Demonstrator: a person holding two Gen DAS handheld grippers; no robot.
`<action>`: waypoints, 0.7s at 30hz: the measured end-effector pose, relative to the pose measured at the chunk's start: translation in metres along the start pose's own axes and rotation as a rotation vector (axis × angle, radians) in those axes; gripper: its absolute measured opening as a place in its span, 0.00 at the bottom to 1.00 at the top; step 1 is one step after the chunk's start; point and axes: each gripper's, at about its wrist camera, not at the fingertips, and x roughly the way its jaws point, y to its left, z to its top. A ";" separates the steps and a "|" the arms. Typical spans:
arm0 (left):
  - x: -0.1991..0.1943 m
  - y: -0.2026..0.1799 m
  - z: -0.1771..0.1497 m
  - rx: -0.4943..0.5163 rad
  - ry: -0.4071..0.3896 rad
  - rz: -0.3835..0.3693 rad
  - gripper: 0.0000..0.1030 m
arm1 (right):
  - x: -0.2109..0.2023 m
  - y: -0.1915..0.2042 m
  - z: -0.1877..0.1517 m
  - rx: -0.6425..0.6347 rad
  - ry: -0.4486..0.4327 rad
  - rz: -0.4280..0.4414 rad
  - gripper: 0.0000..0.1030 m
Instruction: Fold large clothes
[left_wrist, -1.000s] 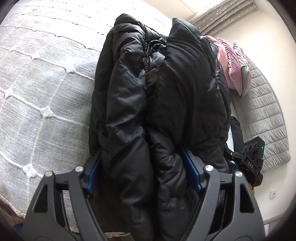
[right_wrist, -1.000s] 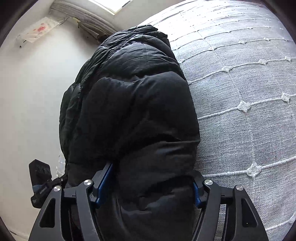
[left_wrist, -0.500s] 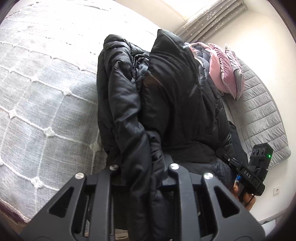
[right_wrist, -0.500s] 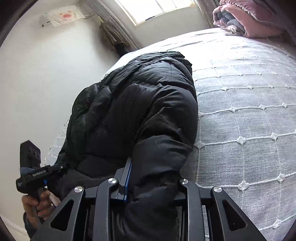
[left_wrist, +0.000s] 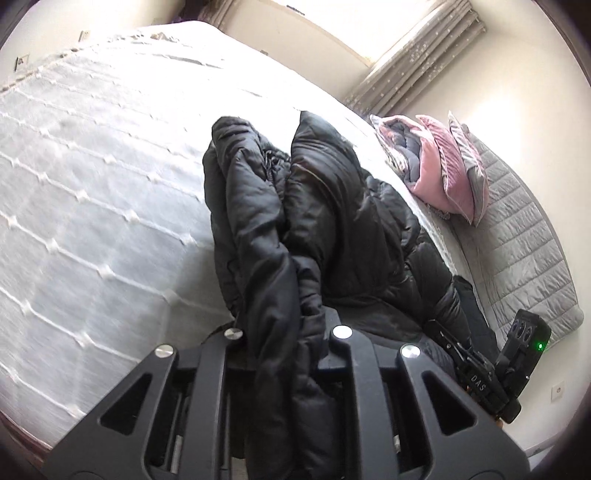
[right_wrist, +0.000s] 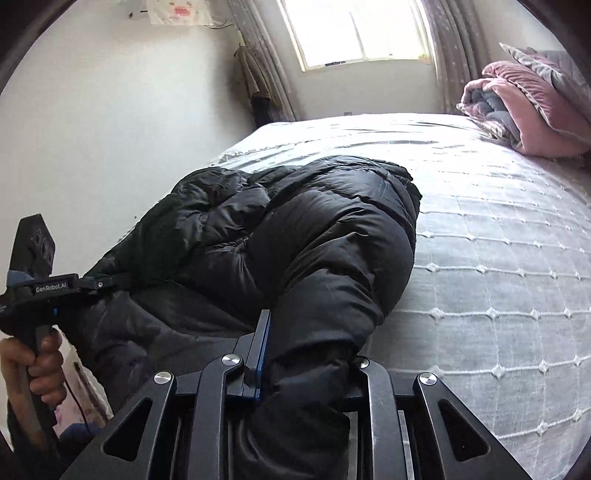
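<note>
The black puffer jacket (left_wrist: 325, 229) is bunched on the white bedspread (left_wrist: 103, 206), near edge lifted. A fold is pinched tight in the left gripper (left_wrist: 286, 332), just closed. Another fold is clamped by the right gripper (right_wrist: 306, 354), likewise just closed.

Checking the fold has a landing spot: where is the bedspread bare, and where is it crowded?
Bare bedspread runs from the black puffer jacket toward the pink pillows, and beyond the jacket toward the window wall. Crowded: the near bed edge, where both grippers, left and right, clamp jacket.
</note>
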 end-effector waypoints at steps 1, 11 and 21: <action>-0.005 0.004 0.007 0.005 -0.017 0.007 0.16 | 0.005 0.011 0.006 -0.016 -0.006 0.004 0.22; -0.080 0.116 0.104 -0.053 -0.174 0.211 0.16 | 0.105 0.166 0.088 -0.114 -0.057 0.183 0.20; -0.216 0.187 0.189 -0.087 -0.491 0.259 0.17 | 0.137 0.339 0.198 -0.242 -0.233 0.404 0.18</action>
